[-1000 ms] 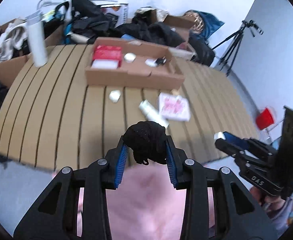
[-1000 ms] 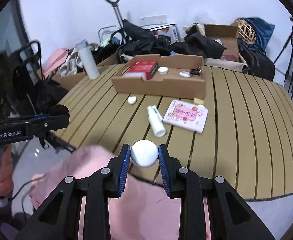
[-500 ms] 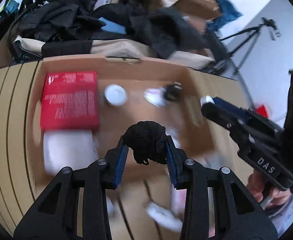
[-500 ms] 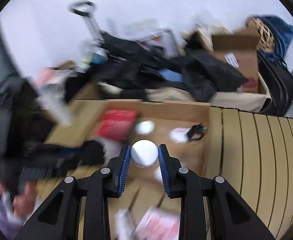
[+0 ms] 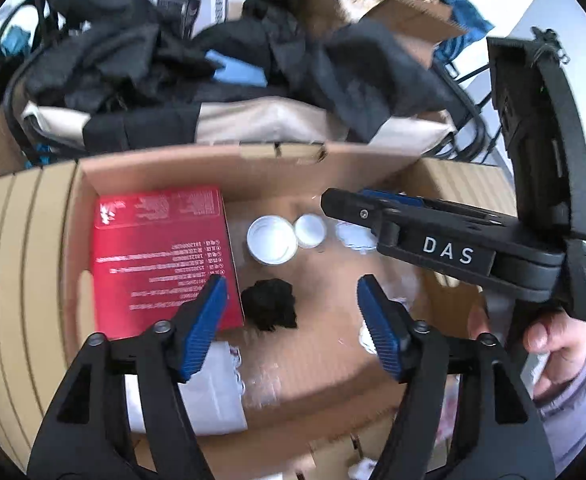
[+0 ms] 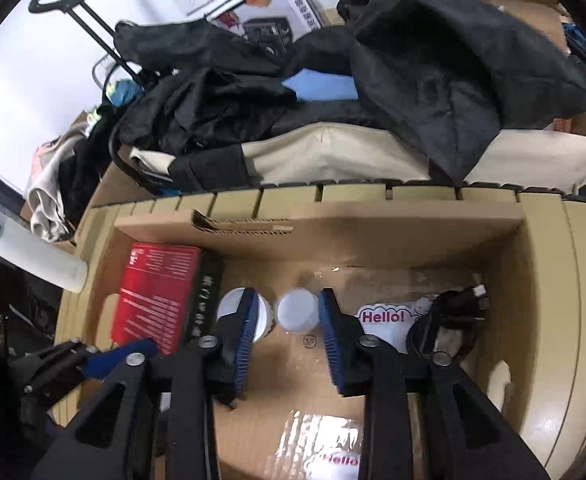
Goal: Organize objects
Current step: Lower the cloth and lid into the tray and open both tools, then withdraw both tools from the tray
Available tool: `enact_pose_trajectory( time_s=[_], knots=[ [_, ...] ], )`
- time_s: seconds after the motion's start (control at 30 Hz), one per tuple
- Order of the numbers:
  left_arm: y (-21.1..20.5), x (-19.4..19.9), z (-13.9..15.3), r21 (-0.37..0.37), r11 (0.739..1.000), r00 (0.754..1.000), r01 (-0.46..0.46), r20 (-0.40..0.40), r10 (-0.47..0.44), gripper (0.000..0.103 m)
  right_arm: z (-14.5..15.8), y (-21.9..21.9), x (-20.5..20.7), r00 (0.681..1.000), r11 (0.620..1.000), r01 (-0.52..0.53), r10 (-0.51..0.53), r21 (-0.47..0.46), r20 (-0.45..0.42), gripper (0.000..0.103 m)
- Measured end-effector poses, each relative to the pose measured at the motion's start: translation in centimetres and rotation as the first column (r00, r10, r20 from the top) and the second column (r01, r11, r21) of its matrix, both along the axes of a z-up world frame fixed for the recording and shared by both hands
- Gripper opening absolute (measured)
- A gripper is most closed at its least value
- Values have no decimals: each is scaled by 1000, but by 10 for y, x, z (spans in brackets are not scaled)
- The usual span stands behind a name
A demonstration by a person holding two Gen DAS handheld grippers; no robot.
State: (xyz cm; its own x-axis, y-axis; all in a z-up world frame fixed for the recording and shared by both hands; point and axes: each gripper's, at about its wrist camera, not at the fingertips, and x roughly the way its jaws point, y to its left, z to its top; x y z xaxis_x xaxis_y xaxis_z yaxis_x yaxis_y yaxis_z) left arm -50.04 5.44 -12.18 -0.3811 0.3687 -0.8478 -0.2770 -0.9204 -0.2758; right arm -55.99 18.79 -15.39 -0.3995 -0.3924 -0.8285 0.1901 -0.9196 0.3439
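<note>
Box (image 5: 165, 162) floor holds both released items: black wad (image 5: 269, 309) at 11 o'clock off left gripper (image 5: 291, 326), white cap (image 6: 297, 311) at 12 o'clock between right gripper (image 6: 285, 338) pads. Both jaws opening, touching nothing; judged next move is straight withdrawal.

Two wrist cameras look steeply down, close, into one cardboard box (image 5: 277, 168); both views share its red packet (image 6: 155, 292) and white lids (image 6: 297, 311)
</note>
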Motion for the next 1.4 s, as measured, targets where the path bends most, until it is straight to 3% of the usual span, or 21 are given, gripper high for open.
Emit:
enact_pose_trajectory(
  time_s=[0.03, 0.07, 0.1, 0.23, 0.3, 0.37, 0.53, 0.7, 0.97, 1.07, 1.2, 1.3, 1.4],
  knots=[
    [-2, 6, 11, -4, 1000, 1000, 3, -18, -3, 69, 8, 2, 3, 1000, 1000, 2, -2, 0, -13, 59],
    [-3, 12, 21, -12, 1000, 999, 2, -35, -2, 70, 17, 4, 9, 1000, 1000, 4, -4, 4, -27, 80],
    [-5, 19, 31, -26, 1000, 999, -3, -53, 1, 71, 30, 8, 16, 999, 1000, 15, -15, 9, -47, 84],
    [-16, 46, 75, -63, 998, 997, -10, -76, 5, 75, 80, 21, 54, 996, 999, 4, -1, 32, -88, 84],
    [-24, 68, 96, -77, 997, 995, -3, -98, -5, 83, 108, 28, 83, 992, 996, -28, 38, 83, -119, 84],
    [-32, 96, 118, -143, 990, 989, -16, -145, -5, 85, 131, 41, 116, 987, 989, -33, 55, 141, -151, 84],
    [-56, 164, 159, -175, 983, 979, -64, -204, 28, 86, 169, 76, 187, 984, 982, -8, 41, 189, -173, 84],
    [-63, 217, 178, -214, 970, 972, -114, -226, 65, 86, 191, 87, 254, 979, 980, -10, 50, 200, -196, 84],
    [-56, 317, 152, -234, 962, 955, -142, -287, 72, 86, 178, 67, 367, 969, 988, -46, 79, 144, -234, 84],
    [-60, 358, 138, -167, 976, 956, -139, -281, 88, 86, 163, 59, 412, 965, 993, -57, 81, 103, -251, 84],
    [-65, 413, 118, -106, 973, 939, -203, -304, 163, 86, 136, 52, 473, 964, 996, 21, 1, 81, -266, 84],
    [-59, 440, 89, -45, 983, 961, -177, -222, 163, 86, 112, 49, 500, 977, 997, 65, -56, 37, -205, 84],
    [-51, 441, 74, -63, 985, 973, -160, -178, 146, 86, 96, 38, 507, 990, 1000, 18, -16, 14, -142, 84]
  ],
)
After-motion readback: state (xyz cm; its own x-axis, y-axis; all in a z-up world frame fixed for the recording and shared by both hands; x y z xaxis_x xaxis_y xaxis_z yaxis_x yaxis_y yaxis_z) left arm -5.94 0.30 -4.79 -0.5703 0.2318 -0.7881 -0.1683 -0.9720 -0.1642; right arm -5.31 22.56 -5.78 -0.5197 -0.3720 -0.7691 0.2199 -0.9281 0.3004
